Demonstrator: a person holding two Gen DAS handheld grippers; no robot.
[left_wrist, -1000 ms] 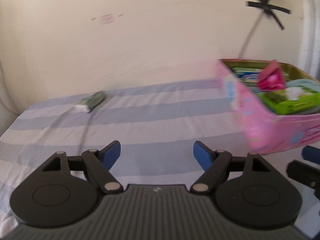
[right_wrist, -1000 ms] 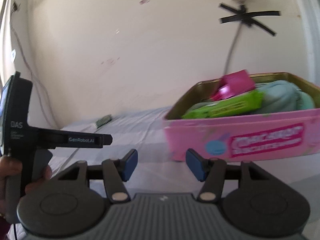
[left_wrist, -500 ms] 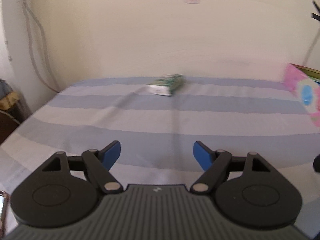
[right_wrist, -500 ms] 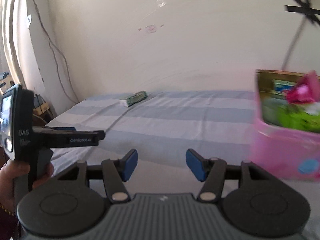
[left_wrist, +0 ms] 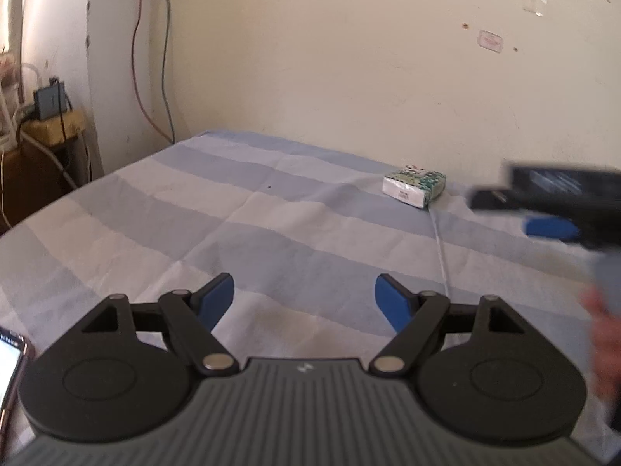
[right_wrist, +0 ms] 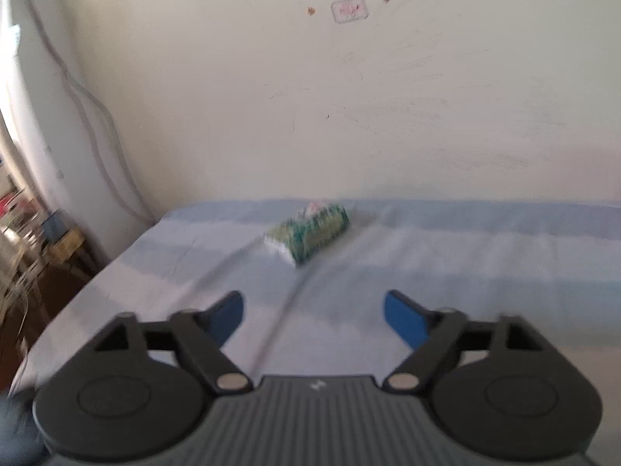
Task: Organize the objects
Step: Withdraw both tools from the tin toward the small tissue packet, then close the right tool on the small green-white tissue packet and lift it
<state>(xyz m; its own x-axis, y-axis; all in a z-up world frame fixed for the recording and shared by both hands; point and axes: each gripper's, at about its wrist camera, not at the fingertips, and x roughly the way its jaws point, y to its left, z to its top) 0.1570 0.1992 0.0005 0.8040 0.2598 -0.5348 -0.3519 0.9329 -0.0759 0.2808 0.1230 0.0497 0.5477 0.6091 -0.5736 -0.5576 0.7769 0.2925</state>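
A small green and white packet (left_wrist: 413,187) (right_wrist: 308,233) lies on the blue and white striped sheet (left_wrist: 271,233) near the wall. My left gripper (left_wrist: 304,295) is open and empty, low over the sheet, with the packet far ahead to its right. My right gripper (right_wrist: 313,312) points straight at the packet from some way back; its jaws are opening and nothing is between them. In the left wrist view the right gripper's blurred black body and blue fingertip (left_wrist: 551,229) show at the right edge, with the hand (left_wrist: 605,334) that holds it.
The wall (right_wrist: 349,97) stands right behind the packet. Past the sheet's left edge are hanging cables (left_wrist: 151,58) and a low table with a black box (left_wrist: 48,103). A phone screen (left_wrist: 9,372) shows at the lower left of the left wrist view.
Both grippers have swung left, away from the pink box, which has left both views. The packet now sits ahead of the right gripper, whose jaws have widened. The left gripper's jaws stayed the same.
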